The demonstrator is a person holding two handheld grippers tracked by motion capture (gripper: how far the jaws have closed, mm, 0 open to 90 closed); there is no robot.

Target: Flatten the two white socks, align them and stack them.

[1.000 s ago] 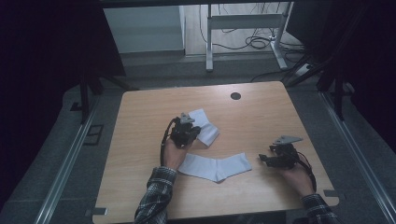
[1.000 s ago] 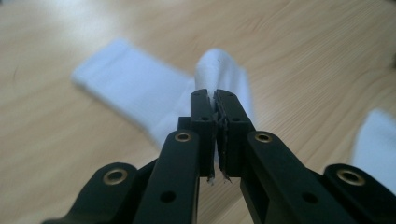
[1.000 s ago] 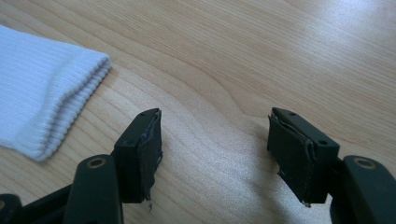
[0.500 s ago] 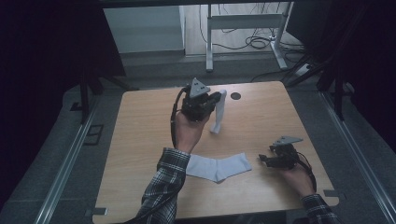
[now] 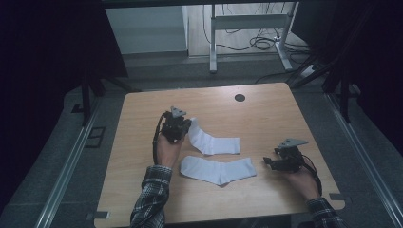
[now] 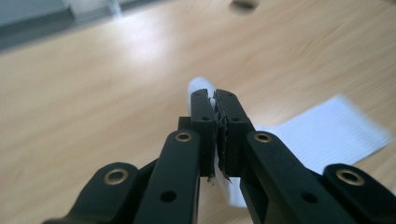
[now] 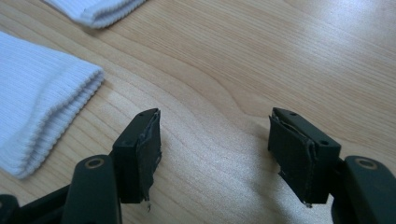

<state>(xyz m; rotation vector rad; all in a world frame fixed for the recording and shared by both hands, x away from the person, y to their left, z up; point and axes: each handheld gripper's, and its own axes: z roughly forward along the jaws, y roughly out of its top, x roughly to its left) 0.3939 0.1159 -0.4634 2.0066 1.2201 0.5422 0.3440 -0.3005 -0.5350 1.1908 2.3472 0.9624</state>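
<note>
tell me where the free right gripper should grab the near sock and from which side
Probably its ribbed cuff end, coming from the right. The near sock lies flat with that open end pointing at the right gripper, whose jaws stand open and empty just beside it; the folded edge gives the pads something to pinch.

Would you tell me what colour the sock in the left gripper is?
White, ribbed; the sock held by the left gripper shows best in the high view.

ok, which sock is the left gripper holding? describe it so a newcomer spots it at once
On the wooden table two white socks lie near the middle, one behind the other. It is the far sock, nearer the round black hole. Unlike the near sock, which lies free, its left end is pinched in the shut left gripper.
</note>
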